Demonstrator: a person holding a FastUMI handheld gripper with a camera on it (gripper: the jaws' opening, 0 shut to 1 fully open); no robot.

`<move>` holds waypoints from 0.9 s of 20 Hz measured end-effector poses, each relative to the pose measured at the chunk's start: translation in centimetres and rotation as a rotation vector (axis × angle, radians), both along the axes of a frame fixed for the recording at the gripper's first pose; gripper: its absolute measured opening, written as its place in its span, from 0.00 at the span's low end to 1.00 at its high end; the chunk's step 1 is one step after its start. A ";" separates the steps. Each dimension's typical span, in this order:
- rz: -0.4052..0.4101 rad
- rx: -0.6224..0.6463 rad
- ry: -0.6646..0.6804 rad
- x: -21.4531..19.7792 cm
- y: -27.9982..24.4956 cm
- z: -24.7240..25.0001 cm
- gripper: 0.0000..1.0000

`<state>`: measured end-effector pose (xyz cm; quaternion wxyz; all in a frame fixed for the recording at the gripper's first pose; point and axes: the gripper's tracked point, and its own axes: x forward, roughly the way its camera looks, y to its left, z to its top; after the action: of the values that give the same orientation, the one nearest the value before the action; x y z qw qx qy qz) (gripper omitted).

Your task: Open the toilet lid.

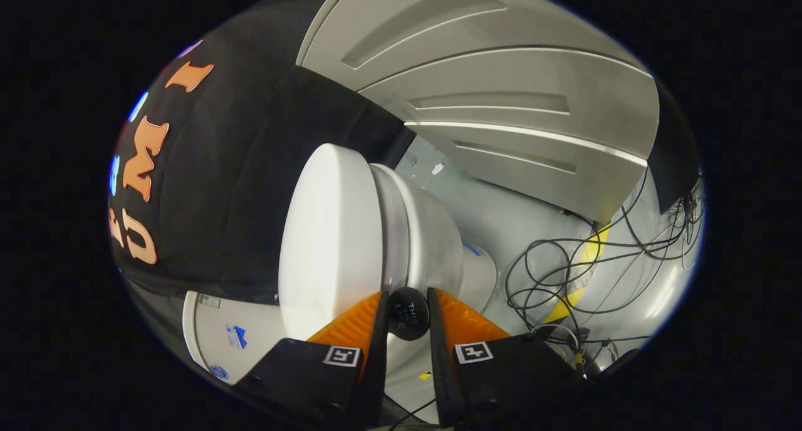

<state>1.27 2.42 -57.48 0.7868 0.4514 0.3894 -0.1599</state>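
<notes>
My gripper (408, 302) fingers closed on dark round knob (408, 321), toilet lid (332, 243) blocking directly ahead, bare floor (501, 218) beside the bowl, cable tangle (564, 274) beyond, grey panels (501, 93) farther off.

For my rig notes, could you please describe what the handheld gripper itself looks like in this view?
The gripper has two wedge-shaped fingers with ribbed faces, tapering forward. Each sits on a dark, blocky base carrying a small square black-and-white marker. A thin dark cable runs beneath, between the bases.

Claw (408, 296) rolled sideways, fingers nearly closed, pinching a dark knob (408, 318)
</notes>
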 end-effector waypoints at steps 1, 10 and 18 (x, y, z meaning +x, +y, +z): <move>-0.007 0.006 -0.014 -0.1 -0.4 0.6 0.37; -0.091 0.043 -0.048 0.1 -0.3 3.5 0.09; -0.060 0.021 -0.138 1.3 1.7 8.6 0.08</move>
<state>2.59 4.11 -48.89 0.8018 0.4809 0.3222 -0.1481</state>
